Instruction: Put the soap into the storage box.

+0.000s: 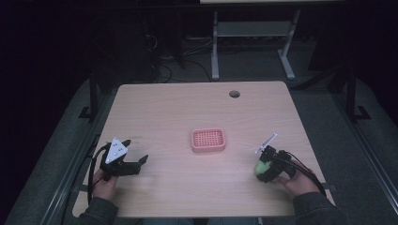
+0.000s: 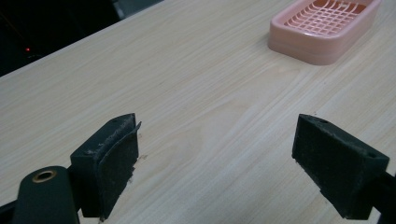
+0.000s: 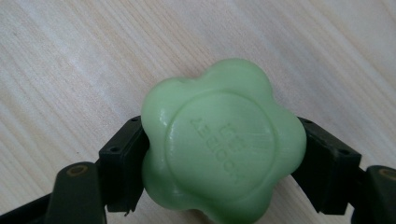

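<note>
Tabletop (image 1: 178, 117) of pale wood is the biggest thing here. A pink tray (image 1: 208, 140) sits near its middle, with nothing in it. The left hand-held gripper (image 1: 136, 161) is low over the wood at the near left, jaws spread wide apart. The right hand-held gripper (image 1: 261, 168) is at the near right, well apart from the tray, pinching a green flower-shaped soap (image 3: 222, 147) from both sides.
</note>
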### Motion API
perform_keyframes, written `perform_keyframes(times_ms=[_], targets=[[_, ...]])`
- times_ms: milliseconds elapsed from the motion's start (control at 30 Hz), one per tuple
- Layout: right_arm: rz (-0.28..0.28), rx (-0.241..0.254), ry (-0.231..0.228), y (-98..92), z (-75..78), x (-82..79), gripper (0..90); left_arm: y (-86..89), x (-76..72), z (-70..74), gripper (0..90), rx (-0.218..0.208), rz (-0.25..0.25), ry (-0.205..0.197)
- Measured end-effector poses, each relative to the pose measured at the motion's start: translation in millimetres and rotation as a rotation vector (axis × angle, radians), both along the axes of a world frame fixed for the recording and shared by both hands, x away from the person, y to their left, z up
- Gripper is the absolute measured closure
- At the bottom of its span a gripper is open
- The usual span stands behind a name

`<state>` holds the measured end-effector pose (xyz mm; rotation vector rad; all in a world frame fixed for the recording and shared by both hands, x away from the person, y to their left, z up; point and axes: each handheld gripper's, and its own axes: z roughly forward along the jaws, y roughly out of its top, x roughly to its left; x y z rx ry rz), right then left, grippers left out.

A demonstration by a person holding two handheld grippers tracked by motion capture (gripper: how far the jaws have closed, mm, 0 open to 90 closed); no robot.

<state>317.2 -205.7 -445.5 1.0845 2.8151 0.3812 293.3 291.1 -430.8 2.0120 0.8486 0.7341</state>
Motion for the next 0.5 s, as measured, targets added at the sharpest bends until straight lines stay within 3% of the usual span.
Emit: perform_keyframes(times_ms=[500], targets=[[0.029, 0.015, -0.043, 7.2, 20.2, 4.1, 26.1, 0.1, -0.5, 0.2, 14.1, 0.001, 0.003, 0.007]])
